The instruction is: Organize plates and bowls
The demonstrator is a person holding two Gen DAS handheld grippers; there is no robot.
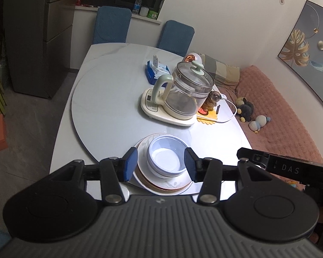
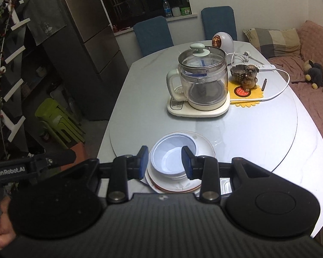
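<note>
Bowls [image 1: 166,157], round and glossy, nested on stacked plates [image 1: 172,183], below empty, parted left claw [image 1: 160,164] and right claw [image 2: 165,163].

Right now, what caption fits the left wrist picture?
Open left tool above nested bowls on stacked plates, kettle behind.

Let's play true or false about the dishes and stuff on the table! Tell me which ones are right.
1. The bowls sit stacked on the plates. True.
2. The left gripper is squeezing a bowl. False: its jaws stand open, above the dishes, holding nothing.
3. The kettle has its lid on. True.
4. The dog figurine stands on the pink sofa. False: it stands on the table, beside the kettle.
5. The chairs are blue. True.
</note>
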